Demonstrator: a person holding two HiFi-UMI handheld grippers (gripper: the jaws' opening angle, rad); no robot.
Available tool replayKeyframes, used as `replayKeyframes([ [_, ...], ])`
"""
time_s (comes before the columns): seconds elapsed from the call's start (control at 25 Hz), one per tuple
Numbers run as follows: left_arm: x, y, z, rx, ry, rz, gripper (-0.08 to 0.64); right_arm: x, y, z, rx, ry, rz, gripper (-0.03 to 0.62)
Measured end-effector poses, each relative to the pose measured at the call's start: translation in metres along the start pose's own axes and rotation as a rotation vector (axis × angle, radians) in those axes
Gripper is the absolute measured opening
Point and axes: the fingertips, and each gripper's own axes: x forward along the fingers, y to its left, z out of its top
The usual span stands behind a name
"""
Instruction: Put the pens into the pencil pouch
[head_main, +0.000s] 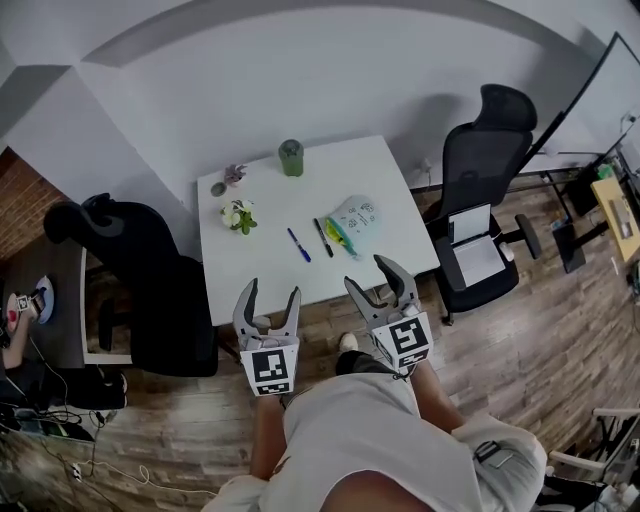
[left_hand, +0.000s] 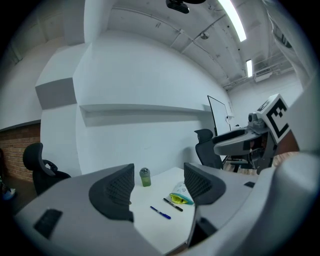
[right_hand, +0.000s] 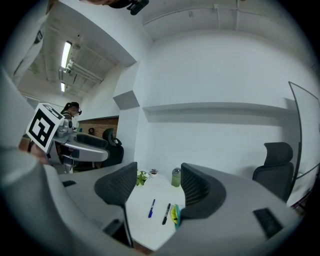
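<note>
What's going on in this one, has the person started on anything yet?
A person stands at the near edge of a white table, holding the left gripper and right gripper out in front, both with fingers apart and nothing between them. A blue pen and a black pen lie side by side on the table, beside the pencil pouch. Neither pen is in the pouch yet.

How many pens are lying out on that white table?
2. A blue pen lies near the middle of the white table; a black pen lies just right of it in the head view, beside the pencil pouch. Others may be hidden inside the pouch.
</note>
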Motion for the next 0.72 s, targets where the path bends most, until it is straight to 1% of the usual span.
replayKeyframes([
  [0.36, 0.043, 0.005, 0.010, 0.006, 0.021, 0.047, 0.308, 0.038, -0.037, 0.003, 0.008, -0.007, 0.045, 0.264],
  [0.72, 0.077, 0.002, 0.018, 0.010, 0.028, 0.098, 0.308, 0.060, -0.069, 0.000, 0.012, -0.009, 0.087, 0.264],
])
